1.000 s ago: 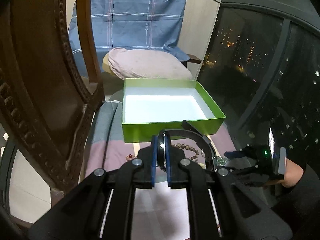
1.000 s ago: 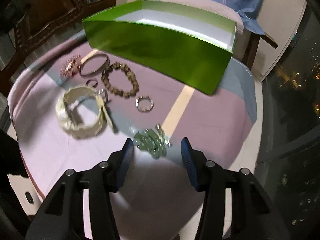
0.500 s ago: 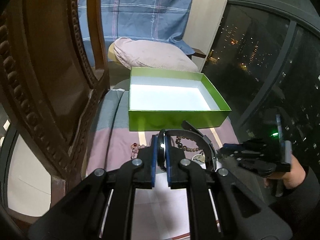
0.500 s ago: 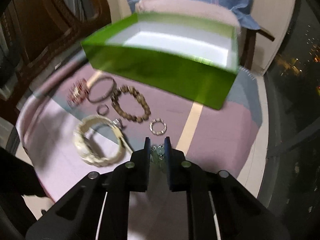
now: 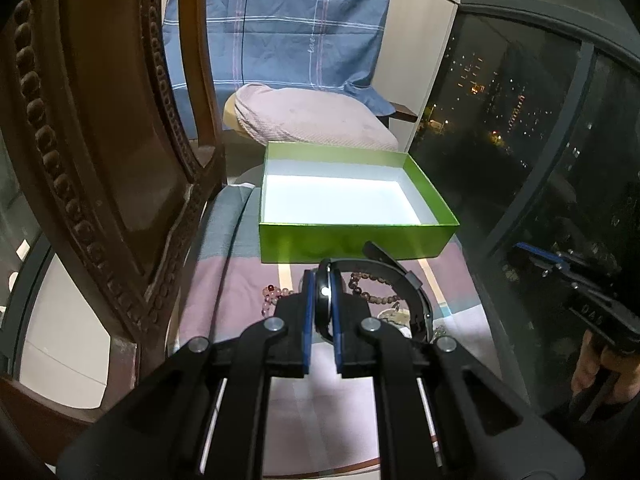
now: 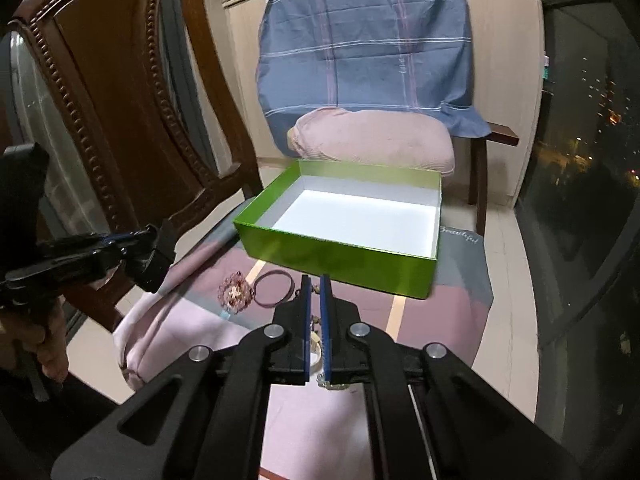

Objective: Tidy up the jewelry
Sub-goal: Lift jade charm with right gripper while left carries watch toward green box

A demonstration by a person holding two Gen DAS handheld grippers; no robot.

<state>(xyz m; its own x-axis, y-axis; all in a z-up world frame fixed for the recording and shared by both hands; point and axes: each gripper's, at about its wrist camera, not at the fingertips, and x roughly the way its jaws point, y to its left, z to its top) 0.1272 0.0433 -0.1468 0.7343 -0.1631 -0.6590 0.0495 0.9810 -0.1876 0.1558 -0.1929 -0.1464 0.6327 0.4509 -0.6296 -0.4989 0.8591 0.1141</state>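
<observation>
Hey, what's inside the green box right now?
Nothing shows inside the green box: only its bare white floor in both views. The near wall hides a strip of floor just behind it, so something small there could go unseen.

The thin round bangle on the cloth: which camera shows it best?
The right wrist view: the bangle lies in the open on the pink cloth, its whole ring visible beside the pink bead bracelet. In the left wrist view I cannot make it out; the gripper covers that area.
</observation>
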